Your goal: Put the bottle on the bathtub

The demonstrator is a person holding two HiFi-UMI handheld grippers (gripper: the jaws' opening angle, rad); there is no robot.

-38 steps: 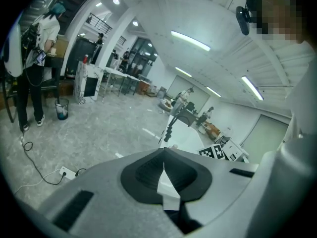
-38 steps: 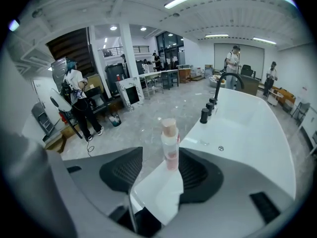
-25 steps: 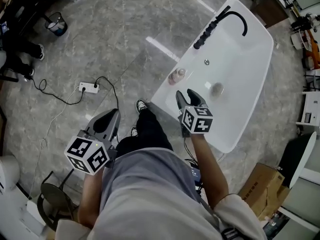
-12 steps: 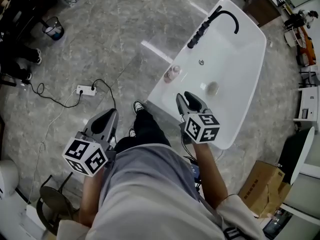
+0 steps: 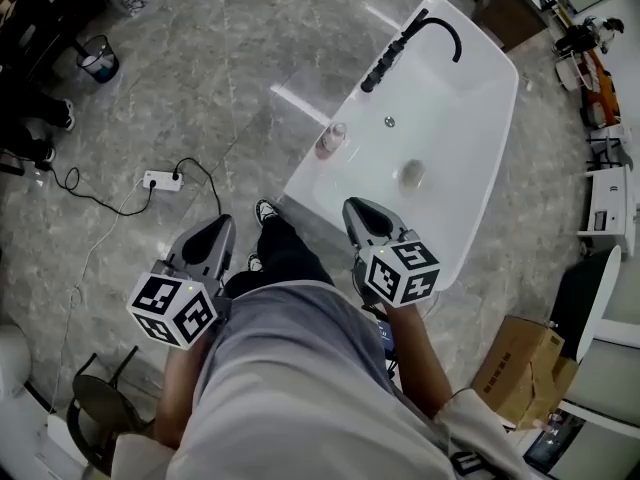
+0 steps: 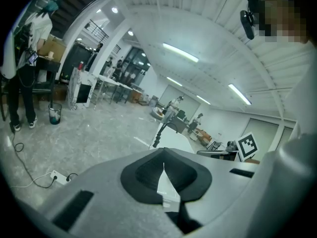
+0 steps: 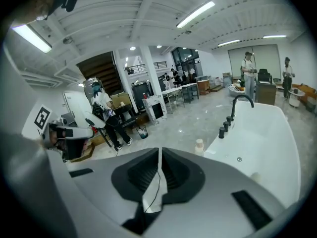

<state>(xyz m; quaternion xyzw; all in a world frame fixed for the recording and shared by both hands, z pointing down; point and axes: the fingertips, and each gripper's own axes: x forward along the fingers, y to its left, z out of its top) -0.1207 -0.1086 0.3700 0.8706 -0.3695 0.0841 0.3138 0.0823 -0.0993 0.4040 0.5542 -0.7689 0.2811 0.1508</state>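
The small pinkish bottle [image 5: 331,138] stands upright on the near left rim of the white bathtub [image 5: 470,158]; it shows in the right gripper view as a pale bottle [image 7: 199,145] at the tub's corner [image 7: 267,133]. My right gripper [image 5: 360,211] hangs over the tub's near end, well short of the bottle. Its jaws have just been closing and now stand shut with nothing between them [image 7: 159,152]. My left gripper [image 5: 222,226] is held low at my left side over the floor, shut and empty [image 6: 164,163].
A black faucet [image 5: 430,23] and its row of knobs sit at the tub's far end, a drain plug [image 5: 411,175] on its bottom. A power strip [image 5: 162,180] with cable lies on the floor at left, near a bin [image 5: 97,63]. A cardboard box [image 5: 510,373] stands at right.
My right gripper has pulled back from the tub toward my body and risen, and its jaws have gone from open to shut. The bottle stays on the rim. The left gripper barely shifted.
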